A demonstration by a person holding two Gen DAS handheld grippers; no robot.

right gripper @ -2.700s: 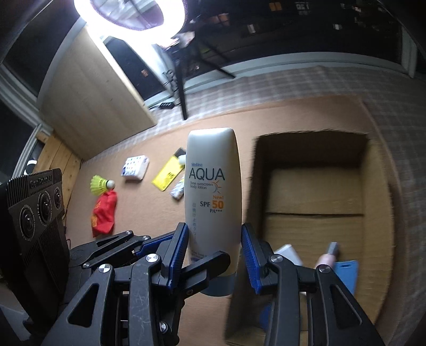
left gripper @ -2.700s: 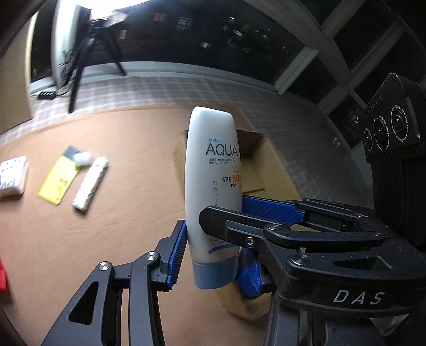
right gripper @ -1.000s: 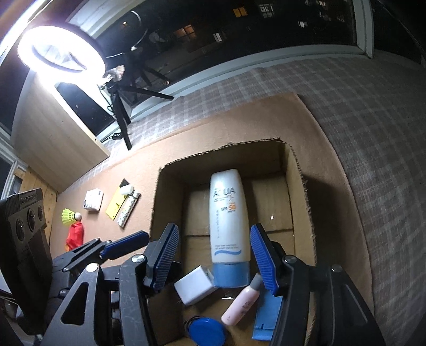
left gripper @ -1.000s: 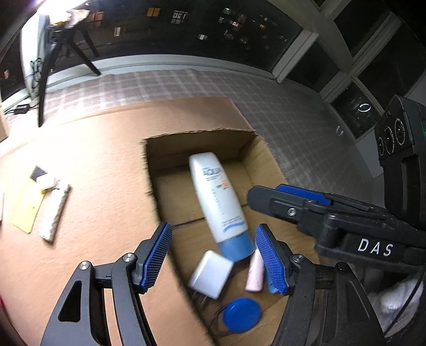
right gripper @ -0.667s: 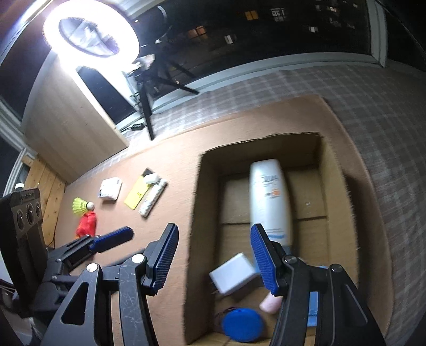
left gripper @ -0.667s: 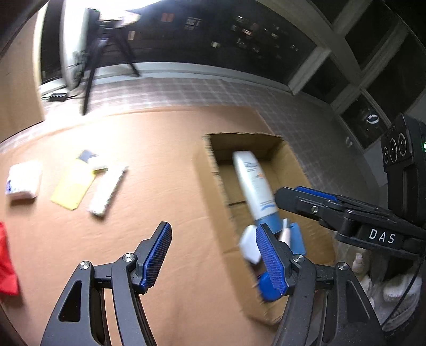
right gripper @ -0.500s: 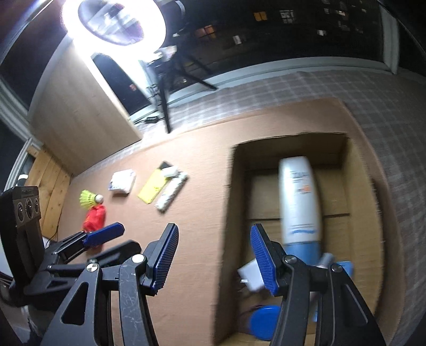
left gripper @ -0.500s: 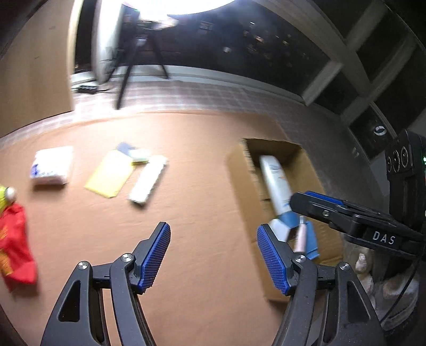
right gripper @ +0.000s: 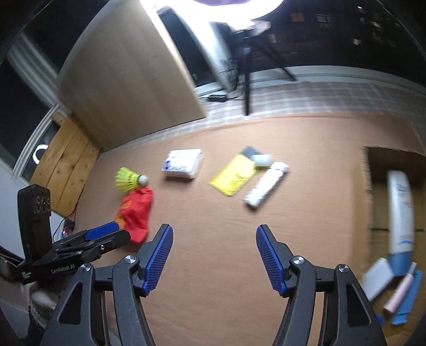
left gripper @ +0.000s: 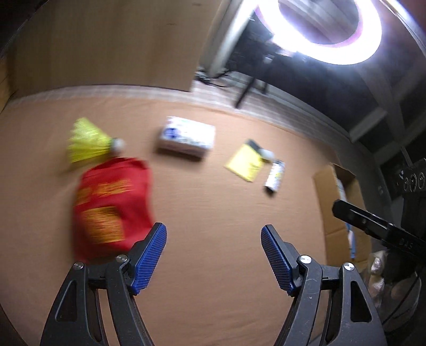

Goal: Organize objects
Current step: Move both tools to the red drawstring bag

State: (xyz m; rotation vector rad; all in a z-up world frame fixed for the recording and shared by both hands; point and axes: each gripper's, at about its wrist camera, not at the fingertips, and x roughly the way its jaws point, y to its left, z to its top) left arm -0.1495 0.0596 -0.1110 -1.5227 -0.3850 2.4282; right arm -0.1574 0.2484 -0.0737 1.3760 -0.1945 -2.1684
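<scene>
Left gripper (left gripper: 213, 237): jaws spread wide with nothing between the blue pads, held above bare brown mat (left gripper: 213, 202); its own view is smeared by motion.
Right gripper (right gripper: 213, 238): jaws likewise parted and holding nothing, over the same mat (right gripper: 213, 218).
Red pouch (left gripper: 111, 205): nearest loose item, just ahead-left of the left gripper's left pad; the right wrist view shows it smaller (right gripper: 135, 213), with the left gripper's blue tip (right gripper: 102, 231) just beside it.
Yellow shuttlecock (left gripper: 90, 143): touching or nearly touching the pouch's far edge, cork end pointing right; sharper in the right wrist view (right gripper: 130, 180).
White packet (left gripper: 186, 137): right of the shuttlecock, apart from it; blue print on it, unreadable in either view (right gripper: 183, 163).
Yellow card (right gripper: 233, 175): right of the packet, with a small white cap (right gripper: 262, 159) at its far corner.
White tube (right gripper: 266, 187): lying slanted just right of the card.
Cardboard box (right gripper: 367, 170): at the right edge of the mat. Only the right wrist view looks inside: a sunscreen bottle (right gripper: 400, 213) lies lengthwise, blue cap nearest, with a white block (right gripper: 376, 278), pink tube (right gripper: 399, 295) and blue flat piece (right gripper: 410, 300) below it. The left wrist view shows just the box wall (left gripper: 326, 197).
Ring light (left gripper: 319, 24): farthest, on a tripod; its full ring shows only in the left wrist view.
</scene>
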